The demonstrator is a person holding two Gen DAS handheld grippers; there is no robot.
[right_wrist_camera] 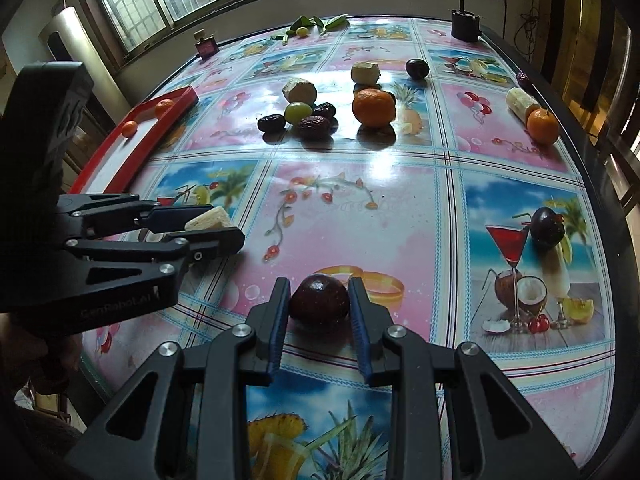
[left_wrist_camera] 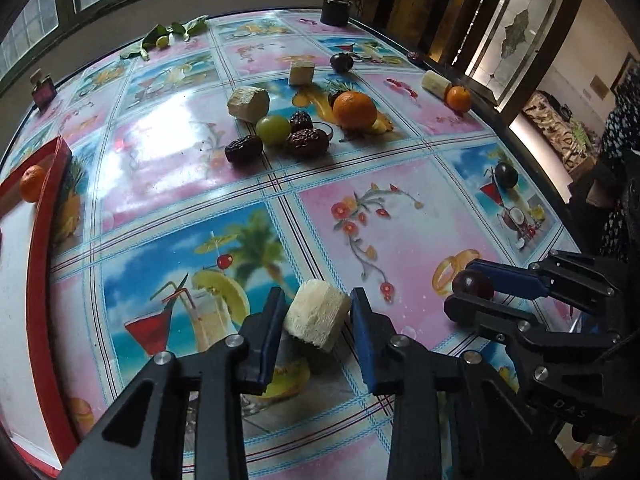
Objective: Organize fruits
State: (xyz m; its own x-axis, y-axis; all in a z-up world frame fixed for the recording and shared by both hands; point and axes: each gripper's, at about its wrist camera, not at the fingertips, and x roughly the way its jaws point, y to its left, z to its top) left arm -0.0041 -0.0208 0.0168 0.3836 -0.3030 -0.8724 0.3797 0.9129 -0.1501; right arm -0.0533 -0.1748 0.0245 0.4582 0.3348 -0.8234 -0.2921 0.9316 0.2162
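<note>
Left tongs (left_wrist_camera: 318, 312): black frame, blue ribbed pads, closed on one pale, fibrous, blocky cane chunk (left_wrist_camera: 316, 314) held just above the bench (left_wrist_camera: 400, 216), near its front edge. Right tongs (right_wrist_camera: 319, 304): same build, closed on one round, glossy, dark-red plum (right_wrist_camera: 319, 303), beside the left pair. Bench: glossy printed oilcloth in pink and blue squares with fruit and cocktail pictures. Centre cluster: three wrinkled dark dates (left_wrist_camera: 307, 142), one smooth green grape (left_wrist_camera: 273, 129), one large dimpled orange (left_wrist_camera: 355, 109), one faceted pale cane piece (left_wrist_camera: 248, 103). Behind these, one smaller cane piece (left_wrist_camera: 301, 73) and one dark plum (left_wrist_camera: 341, 62). Right edge: one cylindrical cane length (left_wrist_camera: 436, 84) touching one small mandarin (left_wrist_camera: 458, 98); one more dark plum (left_wrist_camera: 506, 175) nearer the front. Red-rimmed tray (right_wrist_camera: 176, 110) with white floor at the left edge, holding two small mandarins (right_wrist_camera: 164, 107) in the right wrist view. Far edge: green leaves (left_wrist_camera: 160, 36) with one small yellowish fruit among them, one small purple bottle (left_wrist_camera: 43, 89), one dark pot-like object (left_wrist_camera: 335, 10).
</note>
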